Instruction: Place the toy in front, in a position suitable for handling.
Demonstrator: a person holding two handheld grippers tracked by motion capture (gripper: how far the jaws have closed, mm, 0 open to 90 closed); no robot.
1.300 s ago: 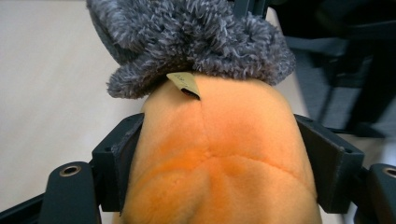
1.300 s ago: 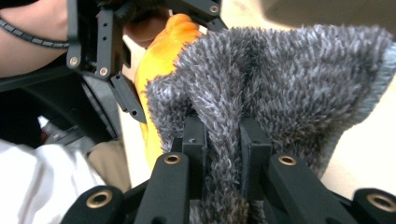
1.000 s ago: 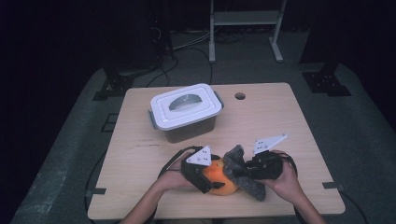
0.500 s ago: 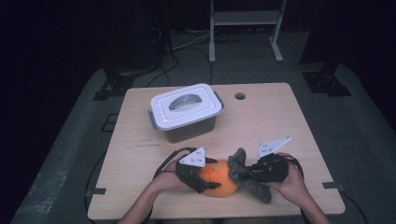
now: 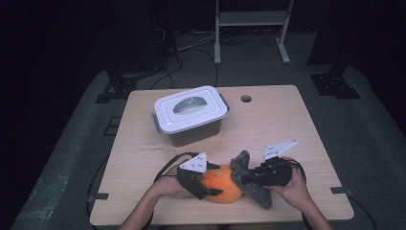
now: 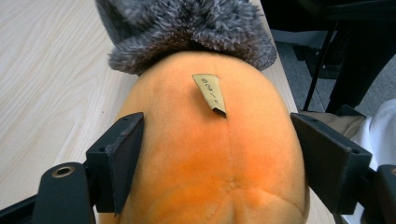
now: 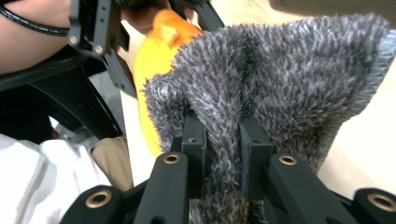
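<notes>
The orange plush toy (image 5: 221, 184) is lying near the bottom centre of the high view, on the front part of the surface (image 5: 287, 124), with the grey fuzzy cloth (image 5: 249, 179) draping against its right end. The left gripper (image 5: 203, 187) is straddling the toy; its jaws have just been closing, and in the left gripper view one pad seems to be pressing the plush while the other is standing a little off it, so the hold is probably loose. The right gripper (image 5: 256, 177) is pinching a fold of the cloth, jaws nearly together. If the right one is pulling hard, the toy could be slipping out of that slack grip or rolling off the near edge. The cloth fold is thin, so it may be sliding free too. The lidded box (image 5: 190, 114) is sitting well apart, upper left of centre.
</notes>
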